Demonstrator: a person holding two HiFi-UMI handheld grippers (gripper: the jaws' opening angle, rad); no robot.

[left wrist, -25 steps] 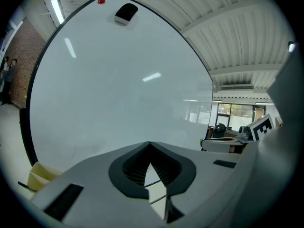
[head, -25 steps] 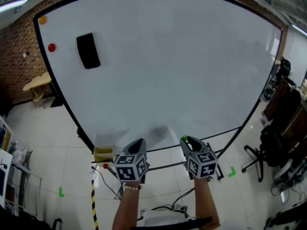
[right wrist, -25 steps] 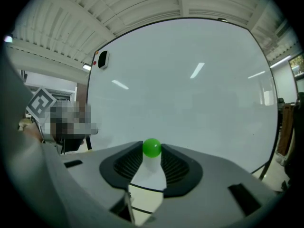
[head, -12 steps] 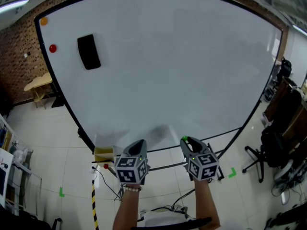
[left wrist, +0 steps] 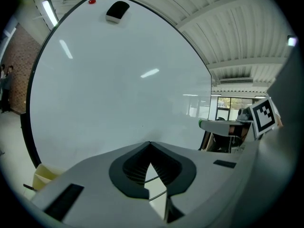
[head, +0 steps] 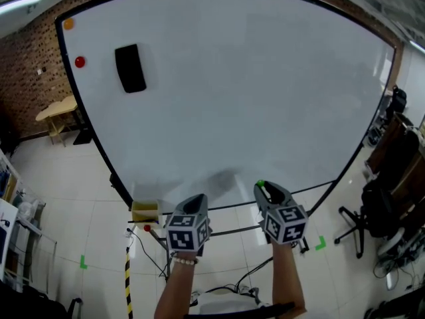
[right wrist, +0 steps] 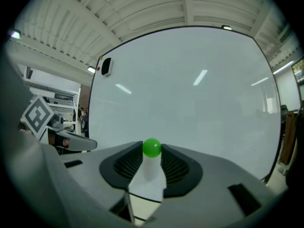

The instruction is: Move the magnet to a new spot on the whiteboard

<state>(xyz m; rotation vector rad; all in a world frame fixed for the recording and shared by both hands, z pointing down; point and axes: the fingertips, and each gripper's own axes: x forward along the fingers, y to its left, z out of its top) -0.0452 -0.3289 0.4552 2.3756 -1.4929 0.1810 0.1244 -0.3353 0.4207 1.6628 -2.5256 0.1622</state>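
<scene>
A small green magnet (right wrist: 152,147) sits pinched between the tips of my right gripper (right wrist: 152,150), which is shut on it close in front of the whiteboard (right wrist: 190,94). In the head view the green magnet (head: 260,183) shows at the tip of the right gripper (head: 263,189), near the board's lower edge. My left gripper (head: 196,199) is beside it, shut with nothing in it (left wrist: 150,144). High at the whiteboard's (head: 232,78) upper left are a red magnet (head: 80,62), an orange magnet (head: 68,24) and a black eraser (head: 130,68).
A yellow box (head: 145,211) and a small red thing (head: 147,228) lie at the left end of the board's tray. Office chairs (head: 382,205) stand to the right. A wooden table (head: 56,111) is at the far left. Cables run over the floor below.
The right gripper has risen slightly with the green magnet in it. The head view has shifted a little, so the board's items sit further right. The left gripper has stayed put.
</scene>
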